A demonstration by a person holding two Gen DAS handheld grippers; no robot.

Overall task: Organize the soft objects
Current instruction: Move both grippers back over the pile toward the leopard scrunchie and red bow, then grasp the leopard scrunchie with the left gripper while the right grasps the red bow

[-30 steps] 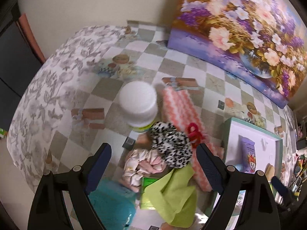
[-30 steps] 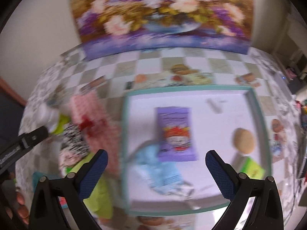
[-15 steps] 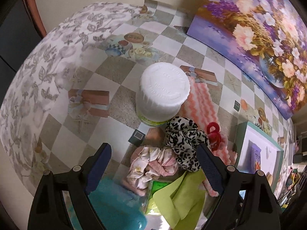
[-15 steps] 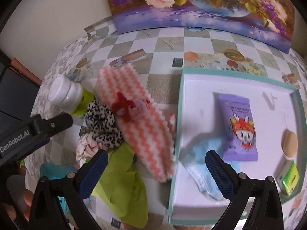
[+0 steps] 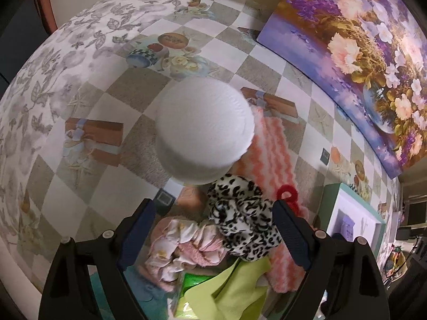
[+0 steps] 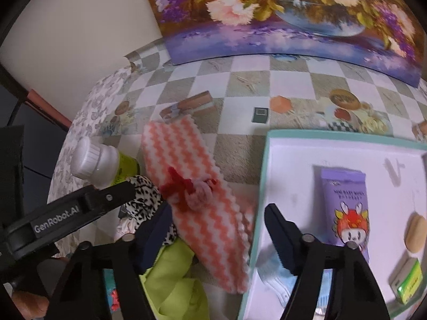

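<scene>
Claws (image 5: 213, 229) (image 6: 218, 229) hover, spread, over scrunchie (image 5: 240, 221) pile.

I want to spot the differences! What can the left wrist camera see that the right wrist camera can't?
Only the left wrist view shows the pink and white floral cloth bunched between its open gripper.

Only the right wrist view shows the tray's contents: the purple snack packet, a round tan piece and a green box. It also shows the bottle's green label.

Both show the leopard-print scrunchie, the orange zigzag cloth, the lime green cloth and the flower painting.
</scene>
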